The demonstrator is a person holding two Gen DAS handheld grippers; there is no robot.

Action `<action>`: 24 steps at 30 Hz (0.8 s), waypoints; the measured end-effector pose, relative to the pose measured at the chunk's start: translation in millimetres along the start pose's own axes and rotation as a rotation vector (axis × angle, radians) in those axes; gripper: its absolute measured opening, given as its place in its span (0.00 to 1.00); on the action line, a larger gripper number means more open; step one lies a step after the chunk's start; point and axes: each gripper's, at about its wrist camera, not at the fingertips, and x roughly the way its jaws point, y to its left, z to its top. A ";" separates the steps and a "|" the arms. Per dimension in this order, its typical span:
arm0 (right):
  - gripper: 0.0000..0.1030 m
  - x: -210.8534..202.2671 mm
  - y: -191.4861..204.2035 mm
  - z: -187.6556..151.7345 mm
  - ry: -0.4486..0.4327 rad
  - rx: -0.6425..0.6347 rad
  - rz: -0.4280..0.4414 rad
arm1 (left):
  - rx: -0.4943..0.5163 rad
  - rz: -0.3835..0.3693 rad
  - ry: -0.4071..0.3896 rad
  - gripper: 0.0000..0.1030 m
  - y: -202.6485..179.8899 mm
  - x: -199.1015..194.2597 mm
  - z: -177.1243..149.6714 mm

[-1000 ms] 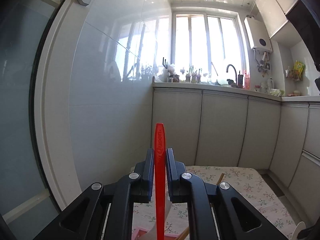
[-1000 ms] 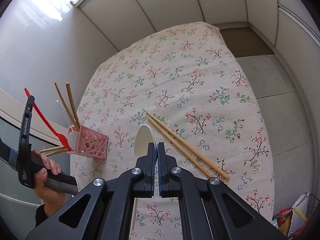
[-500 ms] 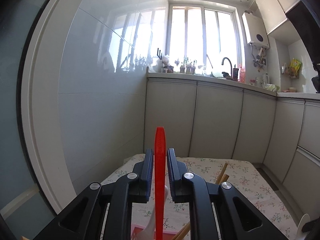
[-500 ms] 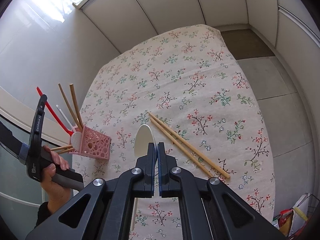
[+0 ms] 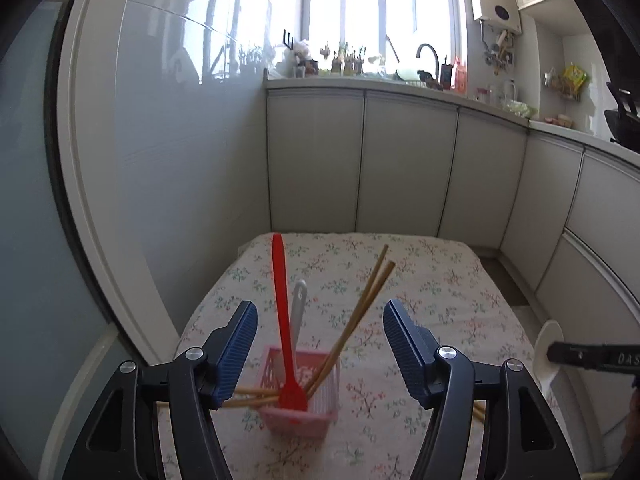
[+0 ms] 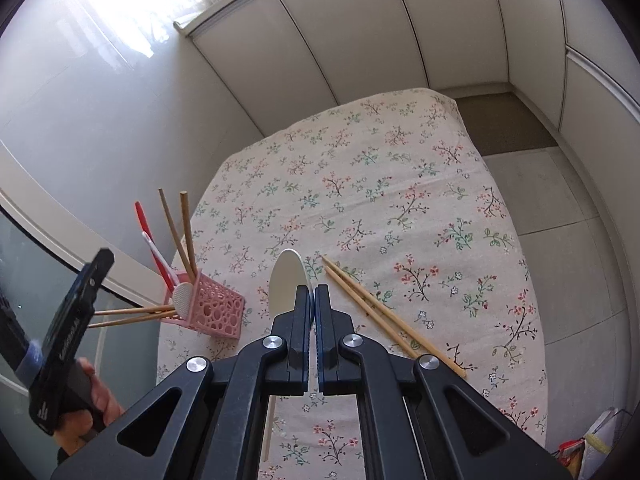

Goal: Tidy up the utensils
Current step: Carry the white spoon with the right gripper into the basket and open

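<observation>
A pink perforated utensil basket [image 5: 300, 408] [image 6: 208, 310] stands on the floral tablecloth near its left edge. A red spatula [image 5: 282, 320], a white utensil [image 5: 298, 312] and wooden chopsticks [image 5: 360, 312] stand in it; two more chopsticks [image 6: 128, 316] poke out of its side. My left gripper [image 5: 316, 344] is open and empty just behind and above the basket. My right gripper [image 6: 312, 300] is shut on a white spoon [image 6: 286, 284], held above the cloth. Two loose chopsticks [image 6: 384, 312] lie on the cloth to the right of the spoon.
The table [image 6: 400, 200] stands against a glossy white wall on the left, with cabinet fronts [image 5: 400, 168] behind it. A tiled floor [image 6: 568, 200] lies to the right. A glass door frame [image 5: 84, 240] runs along the left.
My left gripper has opened and let go of the red spatula, which now stands in the basket, and has drawn back. My right gripper has kept its hold on the spoon.
</observation>
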 end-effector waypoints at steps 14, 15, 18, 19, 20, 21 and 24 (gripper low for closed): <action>0.02 -15.5 94.6 -0.4 -0.229 -0.182 0.013 | -0.041 -0.119 0.467 0.76 45.7 5.2 -69.1; 0.02 -15.3 102.9 1.0 -0.248 -0.192 0.014 | -0.047 -0.106 0.492 0.76 51.2 10.2 -73.6; 0.02 -9.6 130.8 5.8 -0.314 -0.222 0.018 | -0.059 -0.079 0.563 0.76 63.8 23.8 -82.7; 0.02 -6.0 139.8 6.6 -0.337 -0.232 0.016 | -0.075 -0.068 0.583 0.76 69.0 26.8 -85.2; 0.02 -1.9 148.9 6.7 -0.362 -0.242 0.015 | -0.092 -0.058 0.599 0.76 74.3 28.6 -87.2; 0.02 3.2 157.3 5.9 -0.385 -0.254 0.008 | -0.107 -0.049 0.610 0.76 79.3 30.3 -86.6; 0.02 23.2 179.5 0.6 -0.439 -0.283 -0.013 | -0.122 -0.016 0.606 0.76 89.1 31.4 -82.5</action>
